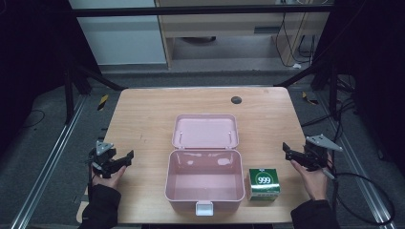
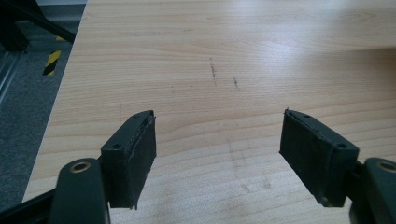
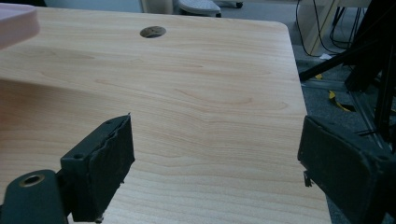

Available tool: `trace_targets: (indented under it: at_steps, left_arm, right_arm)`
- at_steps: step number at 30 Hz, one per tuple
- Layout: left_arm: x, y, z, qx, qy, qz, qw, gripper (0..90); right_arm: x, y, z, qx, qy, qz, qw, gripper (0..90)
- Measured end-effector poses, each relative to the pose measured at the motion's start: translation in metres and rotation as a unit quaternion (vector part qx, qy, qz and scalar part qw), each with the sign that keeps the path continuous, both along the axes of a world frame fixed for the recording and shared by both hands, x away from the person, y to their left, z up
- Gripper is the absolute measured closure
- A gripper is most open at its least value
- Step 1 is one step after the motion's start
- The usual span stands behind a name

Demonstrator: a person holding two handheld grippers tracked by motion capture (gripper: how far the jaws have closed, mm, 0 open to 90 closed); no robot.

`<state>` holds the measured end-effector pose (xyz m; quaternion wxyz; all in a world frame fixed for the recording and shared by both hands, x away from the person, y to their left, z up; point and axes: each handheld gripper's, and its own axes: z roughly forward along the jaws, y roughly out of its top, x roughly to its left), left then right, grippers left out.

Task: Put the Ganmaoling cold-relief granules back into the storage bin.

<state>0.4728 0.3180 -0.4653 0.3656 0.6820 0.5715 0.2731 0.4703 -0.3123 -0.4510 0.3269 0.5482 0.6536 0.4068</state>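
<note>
Left gripper (image 1: 128, 157) at the wooden table's (image 1: 143, 114) left edge, jaws wide over bare wood, open pink plastic box (image 1: 204, 183) at centre front, lid back, green "999" carton (image 1: 263, 183) just beside it, right gripper (image 1: 287, 150) gaping near the right edge.

One wooden table (image 1: 143, 114) bears one pink plastic box (image 1: 204, 183), its hinged lid (image 1: 205, 131) lying open just behind it. One green carton marked 999 (image 1: 263, 183) stands just right of the box. One round cable hole (image 1: 236, 99) sits behind the box. Two handheld grippers flank the box: one left gripper (image 1: 125, 158), one right gripper (image 1: 288, 150).
</note>
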Motion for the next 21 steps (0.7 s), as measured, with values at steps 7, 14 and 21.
trace_targets:
  at_steps: [7,14,21]
  left_arm:
    - [-0.001,-0.001,0.002,0.005,-0.001,-0.006,1.0000,26.9]
    - [0.000,-0.002,0.001,0.009,0.004,-0.012,0.9999,27.4]
    - [0.001,-0.006,-0.002,0.013,0.010,-0.020,0.9997,27.6]
  right_arm:
    - [-0.005,0.001,0.017,-0.015,-0.014,0.019,0.9996,11.3]
    - [-0.007,0.007,0.031,-0.045,-0.019,0.051,0.9975,11.3]
    - [-0.006,0.015,0.043,-0.063,-0.016,0.080,0.9946,11.1]
